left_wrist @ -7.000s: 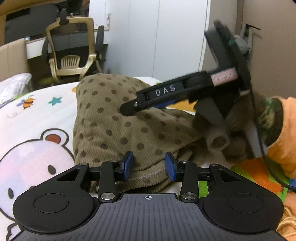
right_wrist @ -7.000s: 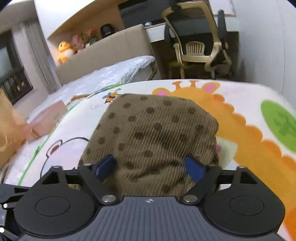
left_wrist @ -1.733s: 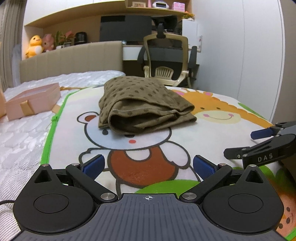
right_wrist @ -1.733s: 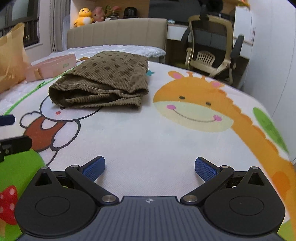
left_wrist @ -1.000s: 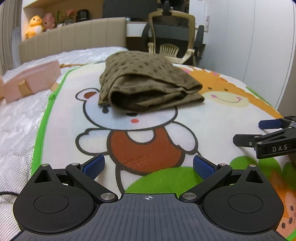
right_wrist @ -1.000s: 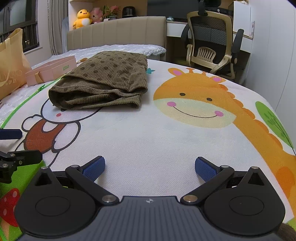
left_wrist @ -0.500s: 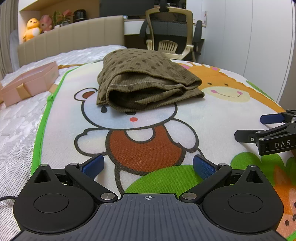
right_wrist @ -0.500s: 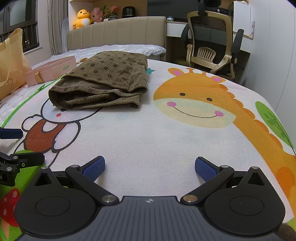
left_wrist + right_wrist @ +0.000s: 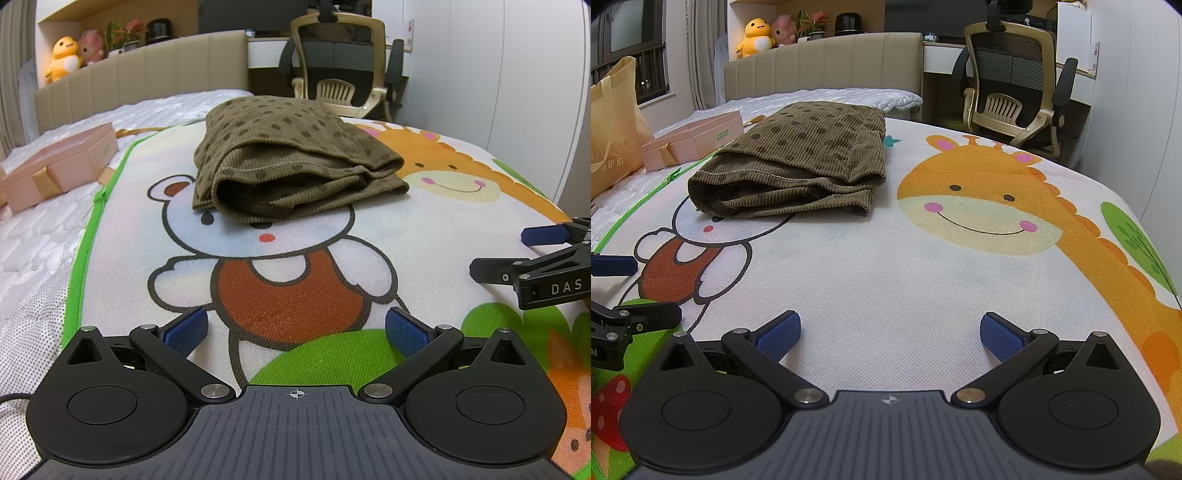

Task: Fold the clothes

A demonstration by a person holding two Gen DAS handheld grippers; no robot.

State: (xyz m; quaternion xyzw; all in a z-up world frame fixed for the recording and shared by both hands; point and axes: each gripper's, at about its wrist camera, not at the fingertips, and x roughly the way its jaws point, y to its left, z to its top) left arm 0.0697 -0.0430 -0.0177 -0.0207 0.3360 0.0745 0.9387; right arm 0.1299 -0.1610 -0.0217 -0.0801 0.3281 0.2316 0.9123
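A brown corduroy garment with dark dots (image 9: 291,158) (image 9: 801,162) lies folded into a thick bundle on the cartoon play mat (image 9: 424,229) (image 9: 923,266), over the bear's head. My left gripper (image 9: 295,328) hovers well short of it above the bear's red body, open, nothing between its blue pads. My right gripper (image 9: 890,332) is open too, low over the white part of the mat beside the giraffe, holding nothing. Each gripper shows at the edge of the other's view: the right one (image 9: 532,254), the left one (image 9: 617,291).
A pink gift box (image 9: 55,166) (image 9: 694,140) sits on the white mattress left of the mat, with a tan shopping bag (image 9: 613,136) beyond it. A padded headboard (image 9: 823,62) and an office chair (image 9: 343,70) (image 9: 1015,85) stand behind the bed.
Seven seconds ago both grippers were at the garment, the left nearly closed on its hem. Both have let go and drawn back, opened wide. Over the last second they barely moved.
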